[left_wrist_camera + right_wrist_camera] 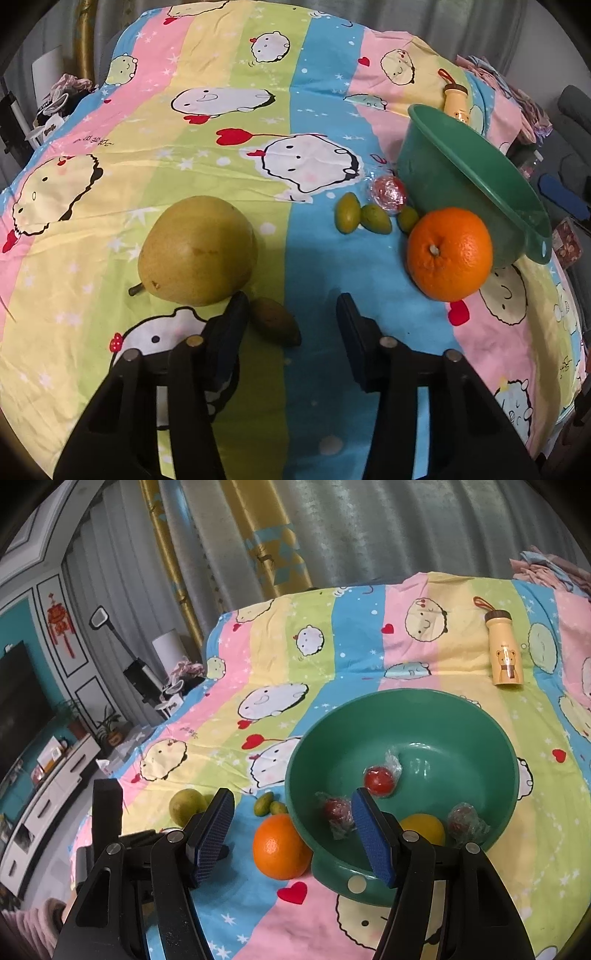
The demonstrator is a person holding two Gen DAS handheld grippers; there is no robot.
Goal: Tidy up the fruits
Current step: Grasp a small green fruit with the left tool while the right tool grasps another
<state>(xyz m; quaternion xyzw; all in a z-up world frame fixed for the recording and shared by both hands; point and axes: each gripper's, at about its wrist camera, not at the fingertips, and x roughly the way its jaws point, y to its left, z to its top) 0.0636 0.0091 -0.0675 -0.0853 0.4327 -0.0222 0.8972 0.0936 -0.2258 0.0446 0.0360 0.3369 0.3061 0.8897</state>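
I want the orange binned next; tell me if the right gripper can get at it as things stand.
Probably yes. The right gripper is open, and the orange lies between its fingers with nothing over it. The green bowl touches one side, so that finger has little room.

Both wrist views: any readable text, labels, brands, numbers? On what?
None readable.
Bedsheet: small dark script at the left, too blurred to read.
Yellow bottle: bear picture with tiny marks above it, too small to read.
Green basin: round pale sticker on the rim, shows no print.
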